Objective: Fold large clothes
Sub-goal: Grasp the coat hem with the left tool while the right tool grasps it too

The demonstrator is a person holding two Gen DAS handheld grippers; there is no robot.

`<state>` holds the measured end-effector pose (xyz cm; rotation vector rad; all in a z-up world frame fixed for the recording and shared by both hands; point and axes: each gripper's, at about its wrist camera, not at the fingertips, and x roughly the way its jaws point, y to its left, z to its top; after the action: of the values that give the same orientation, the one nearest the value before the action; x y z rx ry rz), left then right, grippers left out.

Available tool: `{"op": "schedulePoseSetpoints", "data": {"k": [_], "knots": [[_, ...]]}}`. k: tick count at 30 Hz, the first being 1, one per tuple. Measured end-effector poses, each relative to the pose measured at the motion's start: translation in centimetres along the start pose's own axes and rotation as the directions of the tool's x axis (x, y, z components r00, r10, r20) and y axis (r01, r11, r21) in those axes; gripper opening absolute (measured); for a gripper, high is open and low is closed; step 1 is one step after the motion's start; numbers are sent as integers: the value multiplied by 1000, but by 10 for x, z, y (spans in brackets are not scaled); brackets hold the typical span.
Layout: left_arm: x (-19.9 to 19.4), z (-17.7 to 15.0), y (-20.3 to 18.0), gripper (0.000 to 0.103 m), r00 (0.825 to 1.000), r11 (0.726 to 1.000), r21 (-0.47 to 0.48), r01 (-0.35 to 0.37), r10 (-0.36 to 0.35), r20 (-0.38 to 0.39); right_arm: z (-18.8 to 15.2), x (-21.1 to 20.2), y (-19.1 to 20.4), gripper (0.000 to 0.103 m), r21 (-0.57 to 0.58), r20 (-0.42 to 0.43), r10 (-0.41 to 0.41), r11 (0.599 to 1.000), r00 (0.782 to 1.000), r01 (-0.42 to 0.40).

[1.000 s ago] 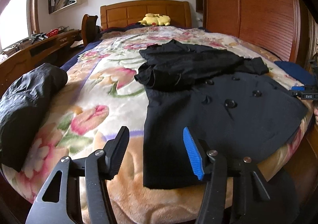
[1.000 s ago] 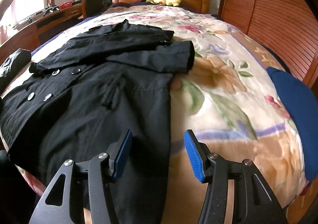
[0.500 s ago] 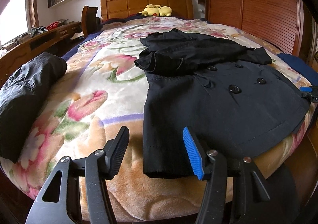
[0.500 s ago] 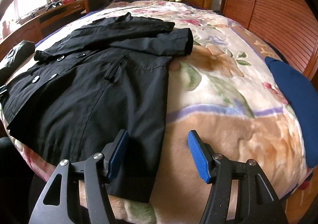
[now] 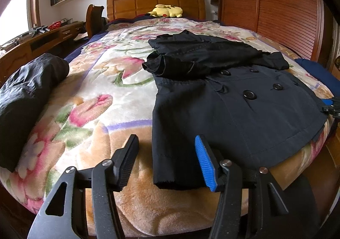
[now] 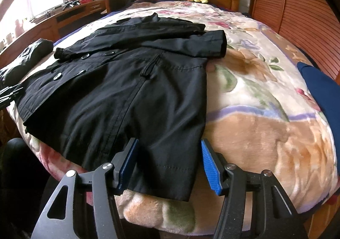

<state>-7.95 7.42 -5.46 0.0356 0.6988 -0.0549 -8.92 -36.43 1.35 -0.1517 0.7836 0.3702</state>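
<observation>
A black double-breasted coat (image 5: 233,107) lies face up on the floral blanket (image 5: 102,82), its sleeves folded across the chest and its hem at the foot of the bed. My left gripper (image 5: 166,143) hovers over the hem's left corner. Its jaws are closing, with the cloth between them but not pinched. In the right wrist view the same coat (image 6: 127,90) fills the left half. My right gripper (image 6: 169,143) straddles the hem's right corner, jaws closing, pads not pressing the cloth. Each view catches the other gripper at its edge (image 5: 331,107) (image 6: 8,92).
A rolled dark garment (image 5: 27,94) lies at the bed's left edge and a blue cloth (image 6: 318,86) at its right edge. A yellow plush toy (image 5: 167,10) rests by the wooden headboard. A desk runs along the left and a slatted wooden wardrobe (image 6: 297,5) along the right.
Both grippers have drawn back toward the foot of the bed. The coat's two hem corners now sit between their fingers, where the right gripper's gap held bare blanket before.
</observation>
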Motion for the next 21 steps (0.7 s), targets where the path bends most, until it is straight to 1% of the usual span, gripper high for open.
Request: {"op": "schedulePoseSetpoints", "data": {"k": [3, 8, 10, 11, 12, 13, 14, 15, 16, 17, 18, 19, 20, 21], "knots": [[-2, -2, 1, 52, 1000, 1000, -1, 6, -6, 2, 0, 1, 1, 60, 1, 4, -1, 1000, 1000, 1], [-6, -6, 3, 52, 1000, 1000, -14, 19, -19, 4, 0, 3, 5, 60, -9, 7, -13, 1000, 1000, 13], [-7, -7, 4, 50, 1000, 1000, -18, 24, -24, 6, 0, 4, 6, 60, -10, 8, -13, 1000, 1000, 13], [-7, -7, 4, 46, 1000, 999, -19, 27, -27, 7, 0, 4, 6, 60, -9, 8, -13, 1000, 1000, 13], [-8, -7, 4, 39, 1000, 999, -18, 29, -29, 7, -1, 5, 6, 60, -8, 9, -11, 1000, 1000, 11], [-8, -7, 4, 34, 999, 999, -17, 31, -31, 10, -1, 5, 6, 60, -6, 9, -10, 1000, 1000, 10], [-9, -7, 3, 23, 999, 999, -17, 37, -37, 13, -1, 5, 6, 60, -4, 10, -9, 1000, 1000, 9], [-10, -6, 3, 14, 999, 999, -17, 39, -39, 15, -1, 4, 5, 60, -5, 11, -9, 1000, 1000, 9], [-11, -5, 3, 12, 999, 999, -17, 43, -43, 18, -1, 4, 5, 60, -8, 11, -10, 1000, 1000, 10], [-14, -4, 2, 7, 998, 998, -15, 54, -53, 24, -2, 4, 6, 58, -12, 13, -11, 1000, 1000, 11], [-16, -4, 1, 7, 998, 998, -14, 56, -55, 31, -1, 4, 6, 56, -16, 14, -8, 1000, 1000, 8], [-20, -3, -1, 6, 998, 999, -10, 51, -50, 48, -2, 3, 6, 52, -18, 15, -4, 1000, 1000, 4], [-24, -2, -3, 6, 997, 999, -4, 50, -50, 67, -1, 3, 7, 40, -21, 19, 0, 1000, 1000, 0], [-30, 0, -4, 6, 995, 999, -2, 51, -51, 86, -1, 2, 8, 33, -29, 27, 1, 1000, 1000, 0]]}}
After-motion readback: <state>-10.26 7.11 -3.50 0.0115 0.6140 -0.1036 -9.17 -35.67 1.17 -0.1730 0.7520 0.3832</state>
